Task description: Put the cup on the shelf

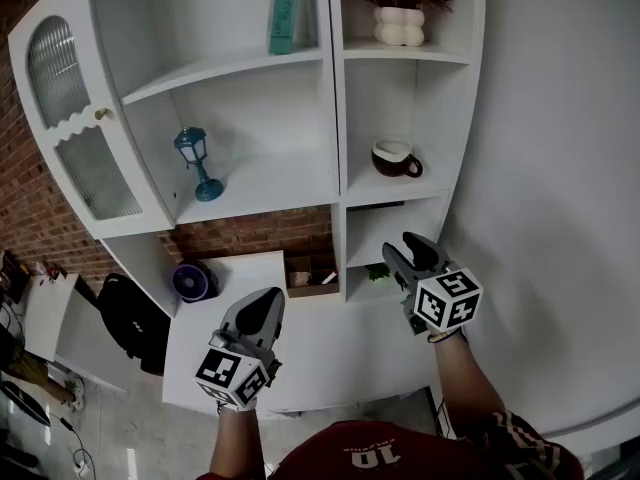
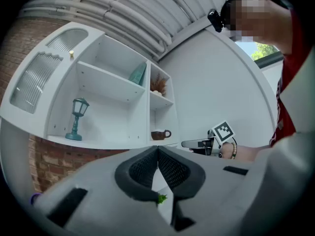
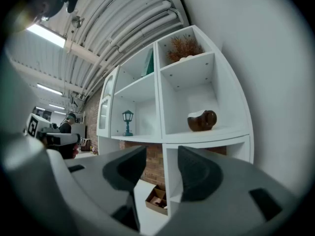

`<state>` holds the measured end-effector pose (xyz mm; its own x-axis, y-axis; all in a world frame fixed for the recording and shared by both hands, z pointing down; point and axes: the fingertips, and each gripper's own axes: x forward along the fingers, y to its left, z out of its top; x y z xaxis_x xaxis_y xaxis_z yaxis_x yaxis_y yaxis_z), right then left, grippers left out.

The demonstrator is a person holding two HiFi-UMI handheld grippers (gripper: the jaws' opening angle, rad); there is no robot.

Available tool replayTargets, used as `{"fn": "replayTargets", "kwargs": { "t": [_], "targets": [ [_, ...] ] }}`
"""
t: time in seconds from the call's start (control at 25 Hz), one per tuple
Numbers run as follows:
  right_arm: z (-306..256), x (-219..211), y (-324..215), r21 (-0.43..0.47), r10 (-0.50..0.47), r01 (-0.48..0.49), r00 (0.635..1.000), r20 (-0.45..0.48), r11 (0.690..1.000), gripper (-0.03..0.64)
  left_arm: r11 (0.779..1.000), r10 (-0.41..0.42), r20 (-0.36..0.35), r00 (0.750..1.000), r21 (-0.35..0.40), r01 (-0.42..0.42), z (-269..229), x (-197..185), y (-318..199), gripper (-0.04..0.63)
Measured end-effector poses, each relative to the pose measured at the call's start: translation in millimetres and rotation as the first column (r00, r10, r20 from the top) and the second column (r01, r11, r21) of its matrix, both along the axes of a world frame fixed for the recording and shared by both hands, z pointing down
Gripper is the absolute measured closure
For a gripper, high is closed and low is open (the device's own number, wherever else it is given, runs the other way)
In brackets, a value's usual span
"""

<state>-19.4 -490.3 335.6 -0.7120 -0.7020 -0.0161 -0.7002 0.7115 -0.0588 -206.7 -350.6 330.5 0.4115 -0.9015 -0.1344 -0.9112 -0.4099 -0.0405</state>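
Faces a tall white shelf unit (image 1: 335, 118) ahead of both tools: matte painted boards, square-edged compartments and a curved side wing with ribbed glass. Shows the right tool (image 1: 408, 246) with its dark moulded jaws parted and nothing between them, only the shelf edge beyond. Shows the left tool (image 1: 264, 296) with its ribbed pads pressed together tip to tip, gripping nothing that can be made out. Passes a slim teal lantern (image 1: 196, 163) on a stem, up and to the left of the right tool.

Finds the cup (image 1: 396, 159) standing upright in the middle compartment of the right-hand column. Places it ahead of and above the right tool, well apart from it, and farther still from the left tool, up and off to that tool's right. Makes the right tool plainly the nearer.

Reads the cup as squat, rounded and glossy dark brown with a pale inside, probably glazed ceramic. Sets its long axis vertical, with the small loop handle turned towards the unit's right wall, away from the left tool.

Judges the placing done, so any next move looks like drawing clear rather than reaching in.
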Motion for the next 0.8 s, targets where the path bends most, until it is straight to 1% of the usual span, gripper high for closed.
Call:
{"fn": "replayTargets", "kwargs": {
  "t": [0.12,0.32,0.4,0.44,0.52,0.6,0.68,0.8],
  "targets": [
    [12,-13,30,-0.018,-0.015,0.015,1.0,0.008,1.0,0.43,1.0,-0.009,0.01,1.0,-0.006,0.009,5,-12,22,0.598],
    [35,-52,88,-0.029,-0.108,0.109,0.994,0.015,0.994,0.431,0.999,-0.036,-0.003,0.999,-0.033,0.036,20,-37,55,0.598],
    [44,-63,111,-0.031,-0.124,0.125,0.992,0.004,0.992,0.433,0.998,-0.058,-0.014,0.998,-0.037,0.058,25,-49,67,0.598],
    [47,-66,122,-0.031,-0.125,0.125,0.992,0.008,0.992,0.433,0.997,-0.068,-0.019,0.998,-0.039,0.067,28,-55,74,0.598],
    [46,-70,141,-0.029,-0.113,0.114,0.993,0.047,0.993,0.437,0.996,-0.08,-0.015,0.997,-0.043,0.079,33,-65,86,0.598],
    [37,-74,158,-0.012,-0.097,0.098,0.991,0.09,0.995,0.44,0.995,-0.092,0.017,0.996,-0.041,0.093,36,-74,98,0.598],
    [26,-79,176,0.026,-0.089,0.087,0.992,0.087,0.996,0.445,0.995,-0.097,0.04,0.994,-0.032,0.098,37,-81,112,0.598],
    [17,-85,203,0.079,-0.073,0.069,0.996,0.057,0.995,0.451,0.997,-0.076,0.035,0.996,-0.017,0.077,38,-87,134,0.598]
  ]
}}
